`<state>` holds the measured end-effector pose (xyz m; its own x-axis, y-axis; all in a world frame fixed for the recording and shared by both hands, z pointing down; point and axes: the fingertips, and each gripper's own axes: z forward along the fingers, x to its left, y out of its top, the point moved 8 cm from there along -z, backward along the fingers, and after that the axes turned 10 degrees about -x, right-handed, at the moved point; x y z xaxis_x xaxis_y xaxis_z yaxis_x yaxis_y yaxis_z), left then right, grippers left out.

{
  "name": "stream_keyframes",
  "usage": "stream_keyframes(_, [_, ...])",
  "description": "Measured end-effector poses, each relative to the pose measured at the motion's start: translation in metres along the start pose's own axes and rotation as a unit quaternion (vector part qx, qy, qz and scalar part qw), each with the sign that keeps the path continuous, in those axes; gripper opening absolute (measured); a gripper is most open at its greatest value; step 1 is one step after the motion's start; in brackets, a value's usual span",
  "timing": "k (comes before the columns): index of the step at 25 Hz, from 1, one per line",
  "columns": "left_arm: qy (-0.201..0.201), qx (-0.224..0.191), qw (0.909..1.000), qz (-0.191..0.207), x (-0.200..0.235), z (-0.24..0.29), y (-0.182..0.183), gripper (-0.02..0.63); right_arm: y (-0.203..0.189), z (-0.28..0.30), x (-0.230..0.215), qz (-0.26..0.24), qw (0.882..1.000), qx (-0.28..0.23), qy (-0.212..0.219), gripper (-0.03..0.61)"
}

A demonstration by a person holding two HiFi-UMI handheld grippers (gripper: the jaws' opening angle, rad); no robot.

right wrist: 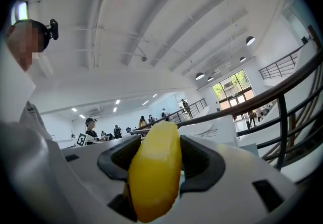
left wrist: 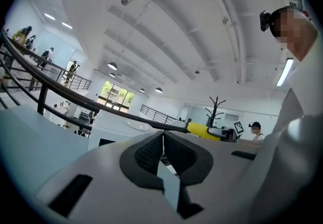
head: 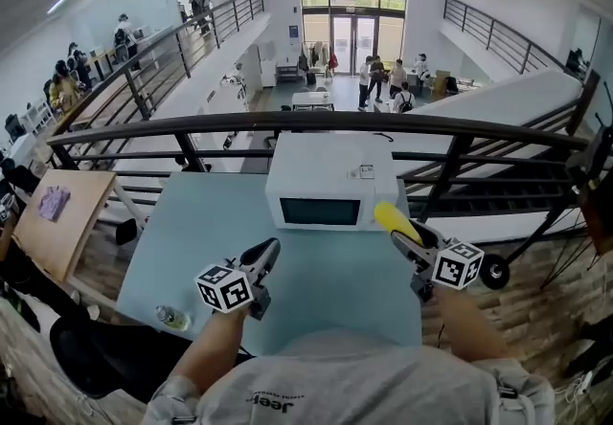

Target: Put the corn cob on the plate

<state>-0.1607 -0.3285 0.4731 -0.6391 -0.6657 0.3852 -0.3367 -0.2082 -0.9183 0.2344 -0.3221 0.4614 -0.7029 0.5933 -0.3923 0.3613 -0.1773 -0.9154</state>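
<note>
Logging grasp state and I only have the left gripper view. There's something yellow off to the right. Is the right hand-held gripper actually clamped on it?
Observer: Yes. The right gripper view shows the right hand-held gripper shut on the corn cob, its tip poking out past the jaws.
Operator: Any plate out?
Observer: None visible in the head view; the table carries a microwave and what looks like a small bottle.
Operator: Where's the cob versus the microwave?
Observer: Head view puts it by the microwave's front right corner.
</note>
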Motion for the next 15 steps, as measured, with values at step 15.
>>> stream_keyframes(15, [-0.024,0.006,0.9982,0.054,0.031,0.092,0.074,0.021,0.074,0.096,-0.005,-0.107,0.994,-0.023,-0.003,0.250])
